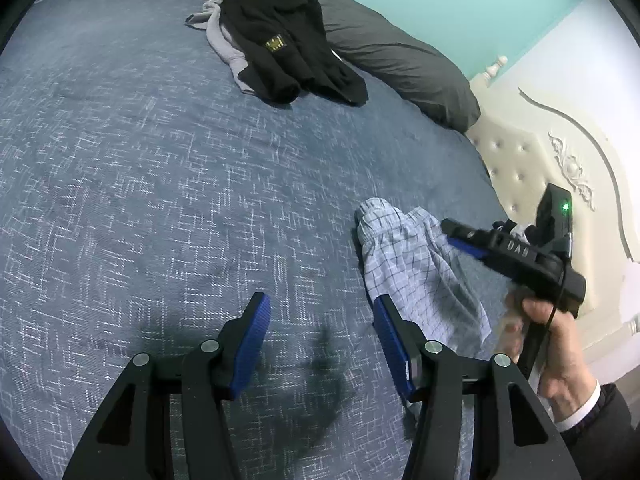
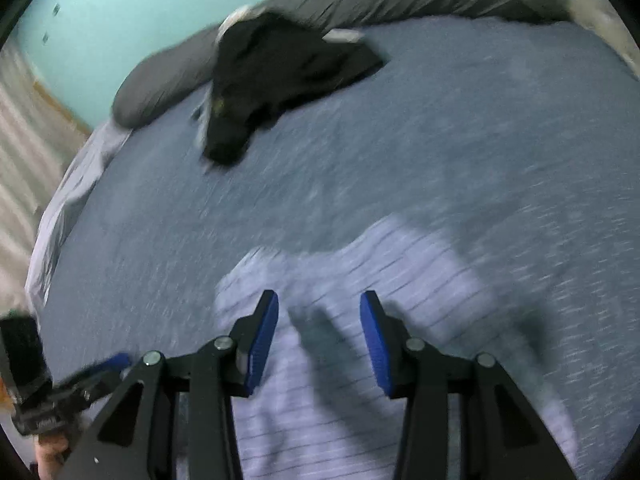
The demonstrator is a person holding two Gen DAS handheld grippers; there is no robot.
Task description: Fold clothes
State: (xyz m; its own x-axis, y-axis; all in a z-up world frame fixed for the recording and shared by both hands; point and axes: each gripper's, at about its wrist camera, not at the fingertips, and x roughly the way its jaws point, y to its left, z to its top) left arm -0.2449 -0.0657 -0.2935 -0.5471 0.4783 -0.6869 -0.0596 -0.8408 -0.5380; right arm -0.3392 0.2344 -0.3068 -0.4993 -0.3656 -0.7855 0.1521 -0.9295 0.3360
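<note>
A light blue checked garment lies crumpled on the blue bedspread near the right side. My left gripper hangs open over bare bedspread just left of it, with nothing between its blue pads. A hand holds my right gripper over the garment's right part. In the blurred right wrist view, the right gripper stands open above the checked garment, its pads clear of the cloth. A black garment lies heaped on a grey one at the far side.
Dark grey pillows line the far edge of the bed. A cream tufted headboard stands to the right. The wall behind is turquoise. In the right wrist view the black garment rests against the pillows.
</note>
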